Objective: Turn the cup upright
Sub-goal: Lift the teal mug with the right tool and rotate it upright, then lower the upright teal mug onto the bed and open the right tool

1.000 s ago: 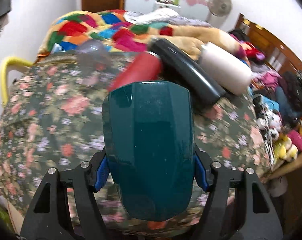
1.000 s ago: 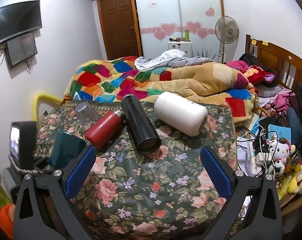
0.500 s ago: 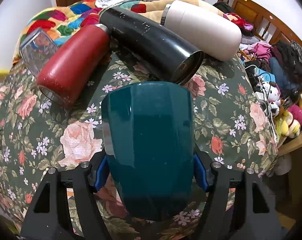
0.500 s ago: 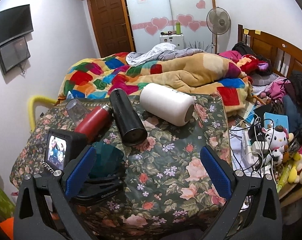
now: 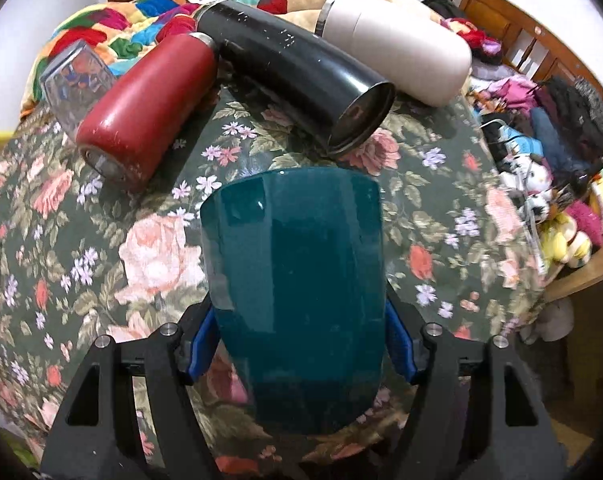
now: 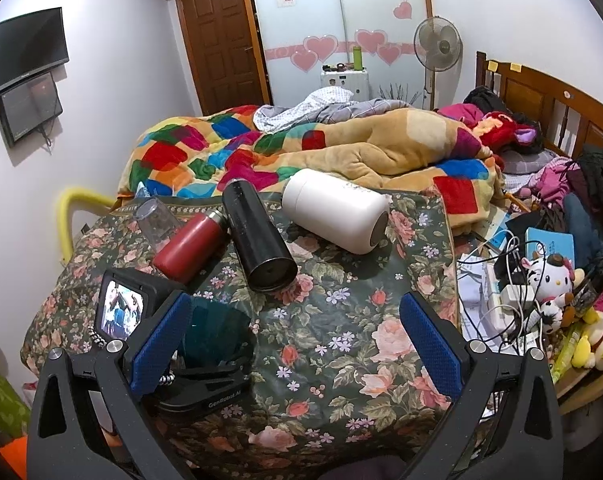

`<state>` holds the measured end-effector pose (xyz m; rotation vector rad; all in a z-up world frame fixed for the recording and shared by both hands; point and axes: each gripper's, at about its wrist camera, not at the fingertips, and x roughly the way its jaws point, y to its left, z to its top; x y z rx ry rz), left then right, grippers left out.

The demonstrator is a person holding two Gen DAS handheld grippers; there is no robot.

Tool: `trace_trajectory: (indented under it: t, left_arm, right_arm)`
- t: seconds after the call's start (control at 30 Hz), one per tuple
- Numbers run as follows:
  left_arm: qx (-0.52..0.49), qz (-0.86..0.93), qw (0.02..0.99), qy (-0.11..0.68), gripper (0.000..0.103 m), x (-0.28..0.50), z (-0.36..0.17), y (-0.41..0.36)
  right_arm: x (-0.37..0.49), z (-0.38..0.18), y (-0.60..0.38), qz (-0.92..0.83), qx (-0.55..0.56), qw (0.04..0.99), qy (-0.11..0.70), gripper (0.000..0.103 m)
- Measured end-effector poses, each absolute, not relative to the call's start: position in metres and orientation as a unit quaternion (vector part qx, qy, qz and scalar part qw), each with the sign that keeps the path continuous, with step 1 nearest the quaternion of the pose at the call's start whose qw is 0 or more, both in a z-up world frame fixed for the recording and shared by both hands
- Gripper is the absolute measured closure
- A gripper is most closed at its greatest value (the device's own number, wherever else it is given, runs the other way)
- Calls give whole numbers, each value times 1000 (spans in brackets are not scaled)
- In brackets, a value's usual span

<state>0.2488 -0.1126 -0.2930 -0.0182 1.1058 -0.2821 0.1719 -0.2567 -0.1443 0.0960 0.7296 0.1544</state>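
So the left gripper [image 5: 299,344] has its blue pads [image 5: 200,344] pressed tight against both sides of the teal cup [image 5: 295,280], holding it over the near part of the floral cloth [image 5: 441,216]; from the right wrist view the same cup [image 6: 215,330] sits low at the near left edge of that cloth, with its wide rim facing up and away from the gripper body. Honestly can't tell if the cup's base is touching the cloth or just above it. The right gripper [image 6: 293,354] is spread wide with nothing between its fingers, hanging over the near middle of the cloth. Beyond the cup, further back on the cloth, a black flask [image 5: 301,76] lies on its side, open end toward the cup. A red bottle [image 5: 145,108] lies left of the flask, touching it near the neck, and a clear glass [image 5: 75,84] sits left of the bottle. A white tumbler [image 5: 397,44] lies on its side right of the flask. A patchwork blanket [image 6: 189,156] is bunched behind the cloth.
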Motion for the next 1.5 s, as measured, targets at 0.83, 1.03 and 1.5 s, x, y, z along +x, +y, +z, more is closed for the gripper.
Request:
trace_trajectory:
  t: [0.83,1.03,1.5]
  left_arm:
    - [-17,15,919,394,17,170,-214,60]
    - [-29,0,915,403,17,174,-227,58]
    - [-30,-10,918,395,17,173,-218,46]
  right_arm:
    - [226,-231,-175,121,62,841,524,17]
    - [248,-260,-167,134,87,799,579,26]
    - [264,-249,-167,168,97,794,577,33]
